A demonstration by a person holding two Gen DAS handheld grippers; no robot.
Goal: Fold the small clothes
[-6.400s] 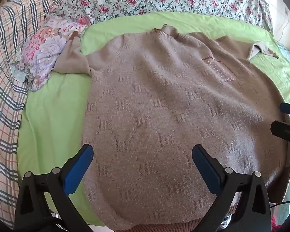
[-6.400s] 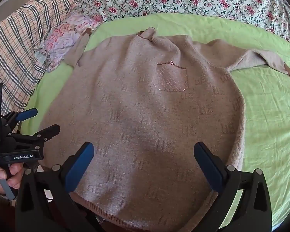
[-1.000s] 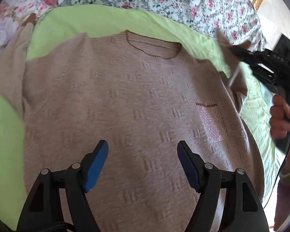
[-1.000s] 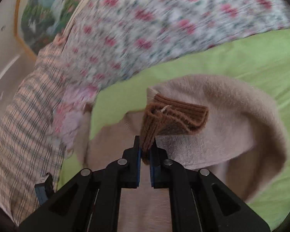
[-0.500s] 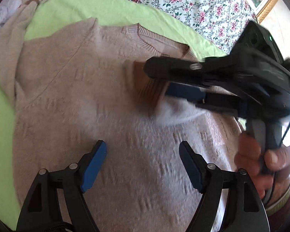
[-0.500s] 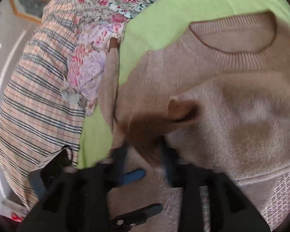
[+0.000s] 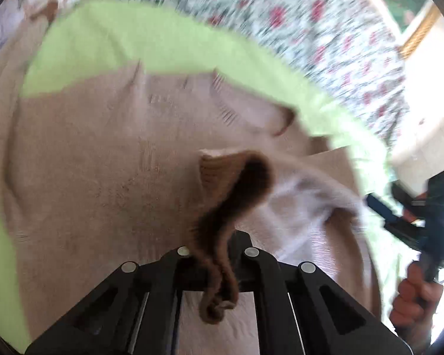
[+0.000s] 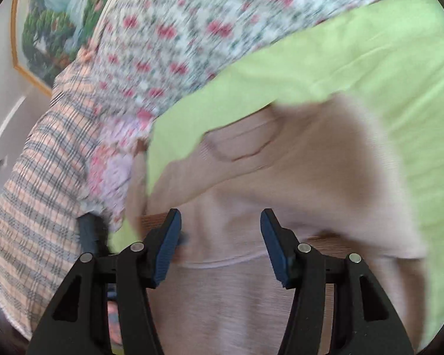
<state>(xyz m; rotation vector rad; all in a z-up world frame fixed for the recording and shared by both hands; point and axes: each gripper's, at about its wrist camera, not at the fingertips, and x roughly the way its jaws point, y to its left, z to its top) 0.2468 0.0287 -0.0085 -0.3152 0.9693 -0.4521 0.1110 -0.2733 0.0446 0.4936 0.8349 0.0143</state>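
Note:
A beige knit sweater lies front up on the green sheet, with its right sleeve folded in over the chest. My left gripper is shut on that sleeve's brown ribbed cuff, which stands up between the jaws. My right gripper is open and empty, hovering over the sweater below the collar. It also shows at the right edge of the left wrist view, held by a hand. Both views are motion-blurred.
A floral quilt lies beyond the green sheet. A plaid blanket and a pink floral cloth lie at the left. A framed picture hangs on the wall.
The right gripper carried the sleeve cuff across the chest, let it go and opened, drawing back to the right. The left gripper, open before, has shut on the cuff.

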